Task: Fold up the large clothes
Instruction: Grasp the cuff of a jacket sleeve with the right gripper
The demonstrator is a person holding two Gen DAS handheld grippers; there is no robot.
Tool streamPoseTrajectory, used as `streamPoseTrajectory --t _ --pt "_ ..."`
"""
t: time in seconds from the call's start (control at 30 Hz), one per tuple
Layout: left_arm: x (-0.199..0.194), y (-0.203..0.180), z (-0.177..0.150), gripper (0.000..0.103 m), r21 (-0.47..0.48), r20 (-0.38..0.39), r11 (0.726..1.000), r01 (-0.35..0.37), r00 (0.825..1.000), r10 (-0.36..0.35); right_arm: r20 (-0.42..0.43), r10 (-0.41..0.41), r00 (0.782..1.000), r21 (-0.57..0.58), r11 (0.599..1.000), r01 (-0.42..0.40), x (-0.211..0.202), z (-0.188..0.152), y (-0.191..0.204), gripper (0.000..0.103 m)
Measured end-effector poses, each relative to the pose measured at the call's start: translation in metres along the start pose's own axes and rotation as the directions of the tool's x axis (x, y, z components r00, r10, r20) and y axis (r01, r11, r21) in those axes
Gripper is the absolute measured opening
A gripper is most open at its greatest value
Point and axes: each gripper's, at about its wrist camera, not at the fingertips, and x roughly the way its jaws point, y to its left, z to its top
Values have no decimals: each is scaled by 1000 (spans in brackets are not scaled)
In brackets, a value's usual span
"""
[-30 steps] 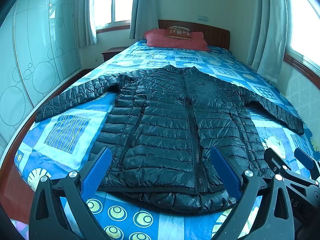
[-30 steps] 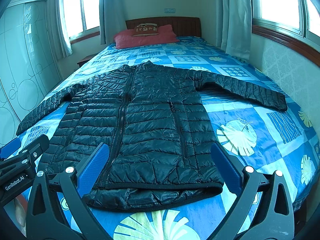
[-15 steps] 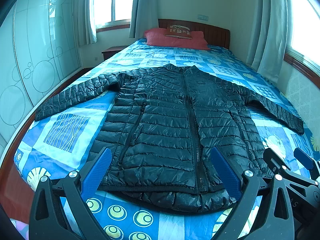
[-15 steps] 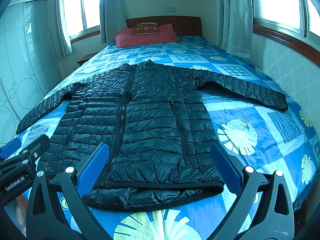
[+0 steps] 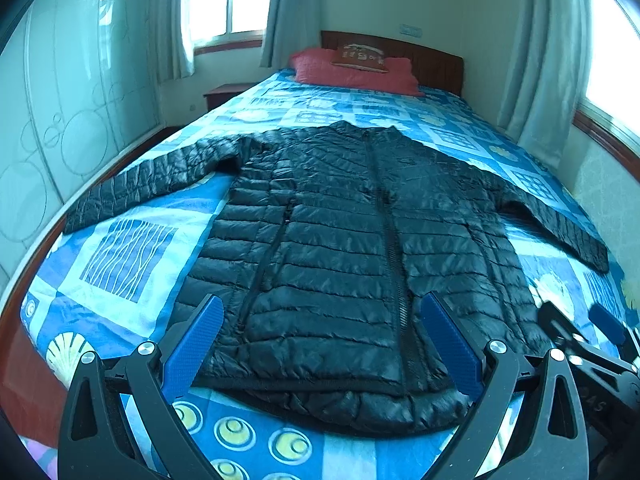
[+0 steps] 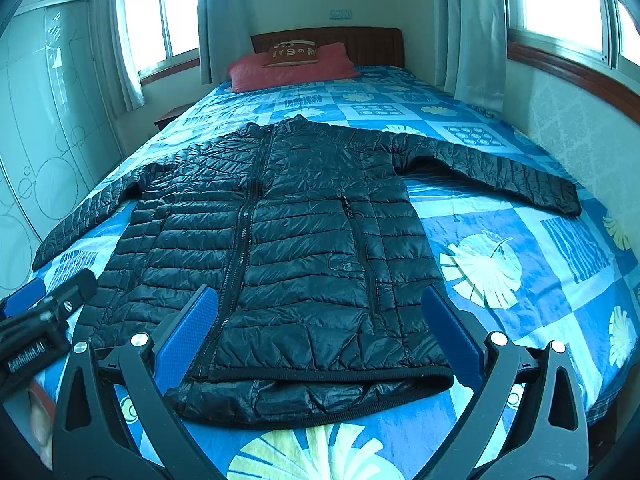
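Left wrist view: quilted, glossy black jacket (image 5: 340,248) lies flat.

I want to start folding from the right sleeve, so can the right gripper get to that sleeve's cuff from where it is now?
Probably yes. The right gripper hangs open over the hem of the jacket, and the right sleeve lies flat on the bedspread with nothing on or around it. Only bare bedspread lies between, though it must move well to the right.

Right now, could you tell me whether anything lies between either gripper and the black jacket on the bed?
Nothing visible does. The jacket lies flat and uncovered on the bedspread, its hem just ahead of the open left gripper and open right gripper.
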Motion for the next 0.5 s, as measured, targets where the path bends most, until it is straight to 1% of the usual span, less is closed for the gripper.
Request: streamPoseTrajectory --t 0.1,0.17,0.23,0.3,0.33,0.37,0.4,0.43,0.5 --pt "20 26 11 98 -65 -11 997 -34 999 33 1 13 1000 56 998 -13 15 7 -18 101" --pt "37 50 21 98 -110 -18 990 -87 996 86 -6 9 1000 104 995 -8 29 15 -36 101" --pt "55 79 29 98 -154 -30 976 -154 988 151 -1 -10 1000 148 989 10 44 25 -58 101" --pt "77 114 37 98 -209 -46 948 -238 971 234 12 -45 999 198 979 42 59 37 -88 101" --pt "90 134 41 98 -238 -62 927 -289 957 283 17 -55 998 223 974 50 67 42 -102 101" --pt "101 150 43 98 -258 -79 912 -320 947 310 18 -67 998 259 964 60 76 47 -121 101" --pt "112 167 45 98 -278 -97 897 -343 939 329 13 -80 997 305 950 73 86 53 -142 101" --pt "126 186 46 98 -300 -120 877 -377 926 357 12 -88 996 341 937 79 92 57 -159 101" --pt "144 217 47 98 -321 -142 841 -436 900 412 29 -94 995 427 901 72 105 62 -199 101"
